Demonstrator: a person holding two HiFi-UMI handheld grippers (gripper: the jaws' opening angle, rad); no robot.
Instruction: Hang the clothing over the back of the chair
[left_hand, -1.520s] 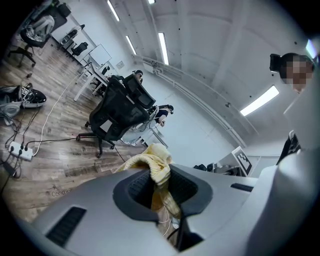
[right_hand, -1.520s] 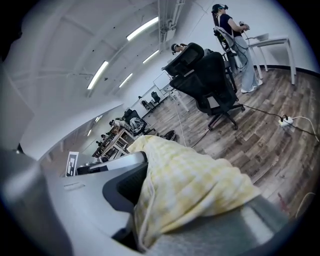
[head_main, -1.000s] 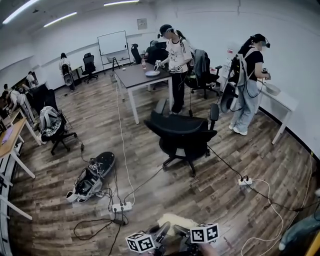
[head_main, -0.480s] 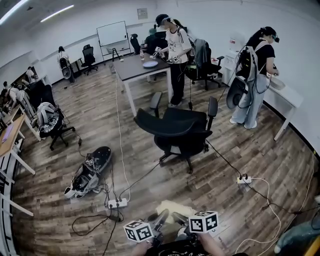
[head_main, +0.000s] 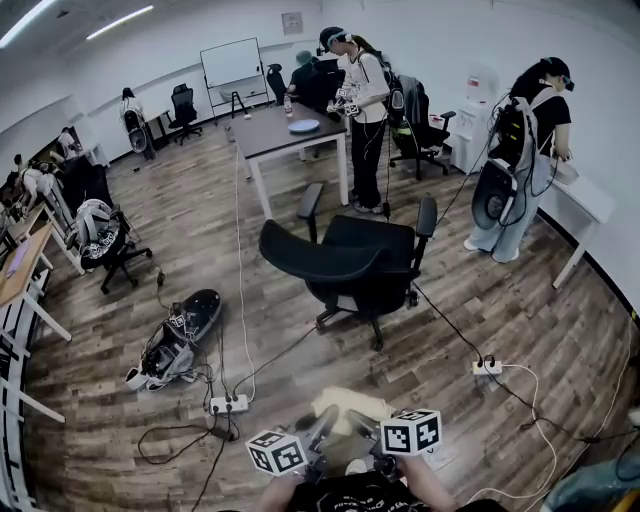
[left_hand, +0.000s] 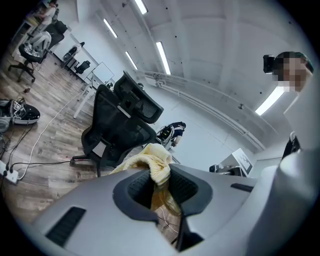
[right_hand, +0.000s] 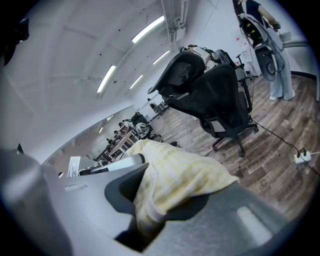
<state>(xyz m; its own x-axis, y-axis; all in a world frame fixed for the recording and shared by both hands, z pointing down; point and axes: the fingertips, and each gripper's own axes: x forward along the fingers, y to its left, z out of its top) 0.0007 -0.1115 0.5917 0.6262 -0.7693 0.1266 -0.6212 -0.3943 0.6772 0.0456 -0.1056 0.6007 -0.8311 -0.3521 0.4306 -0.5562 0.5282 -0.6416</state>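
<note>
Yellow fabric, the clothing (head_main: 350, 404), sits bunched between our two grippers, low in front of us over the wooden floor (head_main: 520, 320). Our left gripper (left_hand: 159, 186) has its jaws nearly together, pinching a narrow fold of the cloth. The jaws of our right gripper (right_hand: 160, 196) have just been closing and now clamp a thicker wad of the same garment, which spills over one jaw. We judge the pick-up done, with the garment held at two points and none of it seen trailing on the boards. The chair (head_main: 320, 262) stands well apart from us, its dark back turned our way and bare, with nothing draped on it. Most of the task therefore remains. We must carry the garment across, lift it above the top edge of the back and spread it between the two grips. Then we lay it over so it hangs down both sides and let both jaws go. A power strip (head_main: 228, 404) and its cables lie on the floor near our path.
</note>
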